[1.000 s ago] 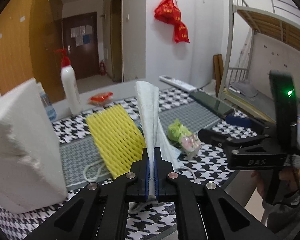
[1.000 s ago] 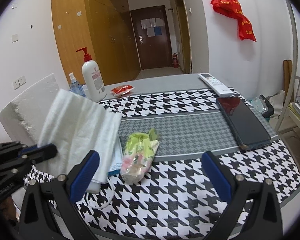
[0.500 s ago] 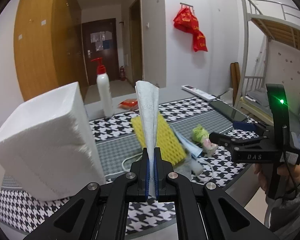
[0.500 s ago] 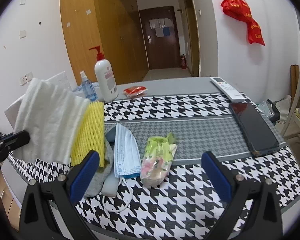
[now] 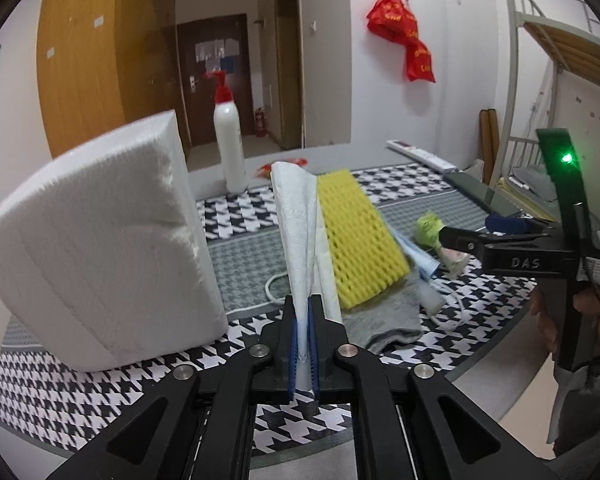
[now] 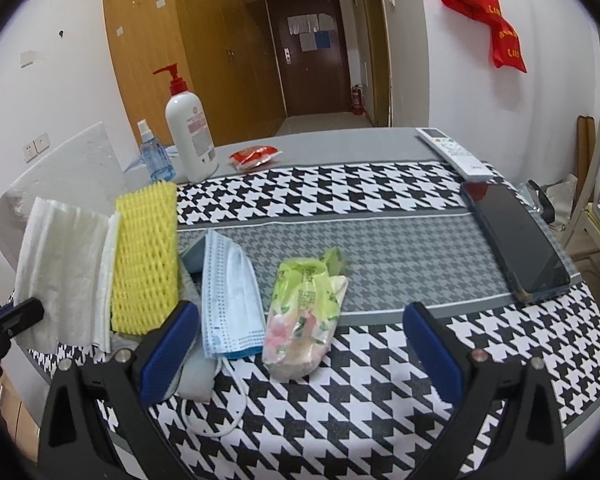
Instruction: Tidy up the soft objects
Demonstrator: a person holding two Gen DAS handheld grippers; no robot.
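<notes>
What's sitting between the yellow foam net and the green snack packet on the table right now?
A blue face mask, lying flat with its edge over a grey cloth. The right wrist view shows it clearly between the yellow foam net and the green snack packet.

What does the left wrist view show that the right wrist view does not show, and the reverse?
Only the left wrist view: the left hand-held gripper, jaws opening with the white cloth still between them, the grey cloth spread out, and the person's hand.

Only the right wrist view: the open right hand-held gripper from behind, the spray bottle and the whole phone.

Both: foam block, yellow net, mask, green packet, pump bottle, remote, table.
</notes>
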